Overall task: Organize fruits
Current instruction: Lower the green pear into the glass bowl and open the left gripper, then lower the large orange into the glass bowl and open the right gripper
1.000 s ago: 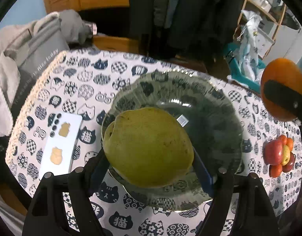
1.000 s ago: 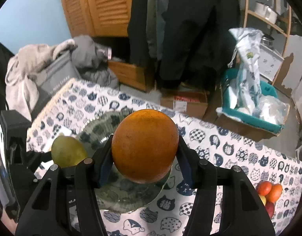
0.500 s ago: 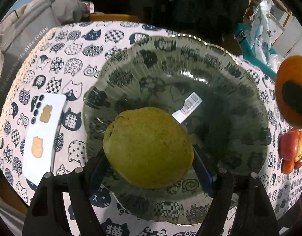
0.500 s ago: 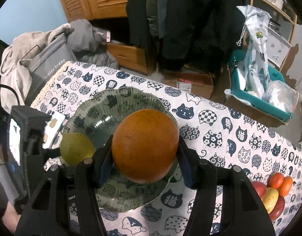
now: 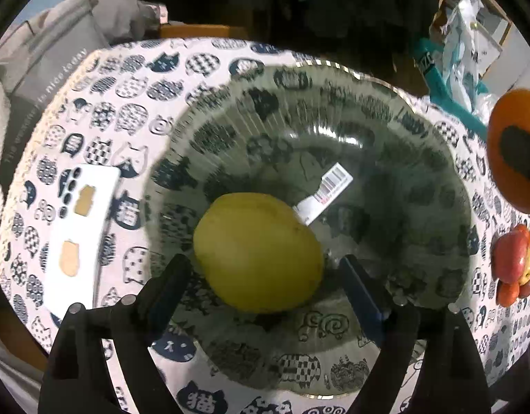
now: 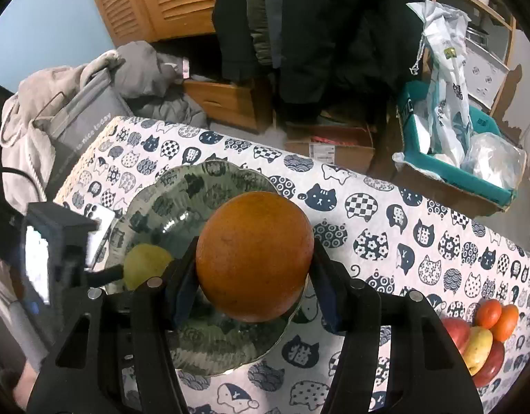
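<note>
Left tongs (image 5: 261, 269) opening over pear (image 5: 258, 252) — pointing steeply down.

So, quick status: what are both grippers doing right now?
Left gripper opening, pear resting in glass bowl. Right gripper clamps orange above bowl. Nothing blocking.

A bowl (image 5: 420, 131) sits on the counter (image 6: 385, 214), and a pear (image 5: 258, 252) lies in it toward its near left side, just in front of a barcode label (image 5: 329, 188) stuck to the bowl's floor. The left tongs (image 5: 265, 276) stand to either side of the pear, their jaws opening and clear of it. A phone (image 5: 80, 234) lies flat on the counter left of the bowl. The right tongs (image 6: 254, 276) grip an orange (image 6: 254, 255) above the bowl's right part. A fruit pile (image 6: 482, 338) rests on the counter well to the right. Behind the counter, a box (image 6: 448, 172) stands on the floor
</note>
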